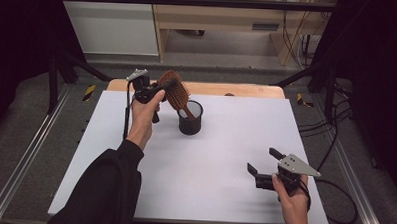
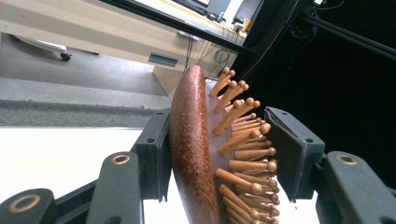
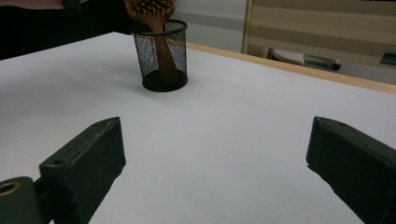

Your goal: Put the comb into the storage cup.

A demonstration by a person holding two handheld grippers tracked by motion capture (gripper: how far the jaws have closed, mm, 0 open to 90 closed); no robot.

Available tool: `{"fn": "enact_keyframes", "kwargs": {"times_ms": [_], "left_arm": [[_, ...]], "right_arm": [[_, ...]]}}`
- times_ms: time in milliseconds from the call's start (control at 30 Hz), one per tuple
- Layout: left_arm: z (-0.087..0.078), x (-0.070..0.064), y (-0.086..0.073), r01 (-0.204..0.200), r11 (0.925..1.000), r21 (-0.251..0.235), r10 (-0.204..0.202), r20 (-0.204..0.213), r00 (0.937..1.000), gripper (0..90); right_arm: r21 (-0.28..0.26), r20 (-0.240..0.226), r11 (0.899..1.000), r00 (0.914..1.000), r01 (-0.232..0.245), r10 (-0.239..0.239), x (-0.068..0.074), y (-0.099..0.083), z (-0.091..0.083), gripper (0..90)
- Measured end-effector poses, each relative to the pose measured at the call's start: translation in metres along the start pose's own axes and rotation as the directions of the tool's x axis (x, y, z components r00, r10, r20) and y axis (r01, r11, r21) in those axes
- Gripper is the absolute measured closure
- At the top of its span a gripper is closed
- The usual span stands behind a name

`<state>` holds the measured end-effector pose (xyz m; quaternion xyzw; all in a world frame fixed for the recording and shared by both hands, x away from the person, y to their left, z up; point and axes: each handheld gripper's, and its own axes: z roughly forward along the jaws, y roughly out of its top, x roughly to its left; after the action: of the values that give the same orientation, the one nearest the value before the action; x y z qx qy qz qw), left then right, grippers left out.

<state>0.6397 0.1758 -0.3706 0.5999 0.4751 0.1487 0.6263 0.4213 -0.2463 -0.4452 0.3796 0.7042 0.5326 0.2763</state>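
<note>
Two tongs are at work over a white tabletop (image 1: pixel 209 162). The left tongs (image 1: pixel 154 90) pinch the head of a wooden hairbrush (image 1: pixel 175 88), one jaw against its smooth rounded back and the other set among the ball-tipped wooden pins, as the left gripper view shows. The brush leans at a slant, its handle down inside a black mesh cup (image 1: pixel 190 117) that stands toward the far middle of the tabletop; seen through the mesh in the right gripper view, the handle reaches close to the cup's bottom. The right tongs (image 1: pixel 265 164) are spread wide with nothing between them, low over the near right part of the tabletop, well apart from the cup.

The brush looks stiff and fairly light, a solid wooden piece that will not bend under the jaws. Its polished back is likely slippery, and the pins give an uneven seat, so the head could twist in the grip. A hold across the head's edges or on the narrow neck would probably be steadier. The mesh cup looks light and may tip if the handle drags on its rim.
</note>
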Motion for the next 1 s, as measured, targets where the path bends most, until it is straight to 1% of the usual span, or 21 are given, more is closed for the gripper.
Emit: {"fn": "enact_keyframes", "kwargs": {"times_ms": [133,433,500,833,1000], "left_arm": [[0.0000,-0.0003,-0.0001,-0.011,0.9999,0.003,0.011,-0.006,0.9999,44.1],[0.0003,-0.0007,-0.0003,-0.013,0.9999,0.000,0.013,-0.007,0.9999,43.3],[0.0003,-0.0009,-0.0004,-0.019,0.9998,0.001,0.019,-0.009,0.9998,42.9],[0.0004,-0.0009,-0.0004,-0.019,0.9998,-0.004,0.019,-0.018,0.9997,41.2],[0.0003,-0.0005,-0.0002,-0.011,0.9999,-0.005,0.011,-0.015,0.9998,40.3]], "right_arm": [[0.000,0.000,1.000,1.0000,-0.001,0.001,0.0000,0.0000,0.0000,4.6],[0.003,0.000,1.000,1.0000,-0.002,0.002,0.0001,-0.0001,0.0002,4.6],[0.003,0.000,1.000,1.0000,-0.002,0.002,0.0001,-0.0001,0.0001,4.6],[0.003,-0.001,1.000,1.0000,-0.003,0.003,0.0000,-0.0001,0.0001,4.5],[0.004,-0.003,1.000,1.0000,-0.001,0.001,0.0003,-0.0002,0.0005,4.5]]}}
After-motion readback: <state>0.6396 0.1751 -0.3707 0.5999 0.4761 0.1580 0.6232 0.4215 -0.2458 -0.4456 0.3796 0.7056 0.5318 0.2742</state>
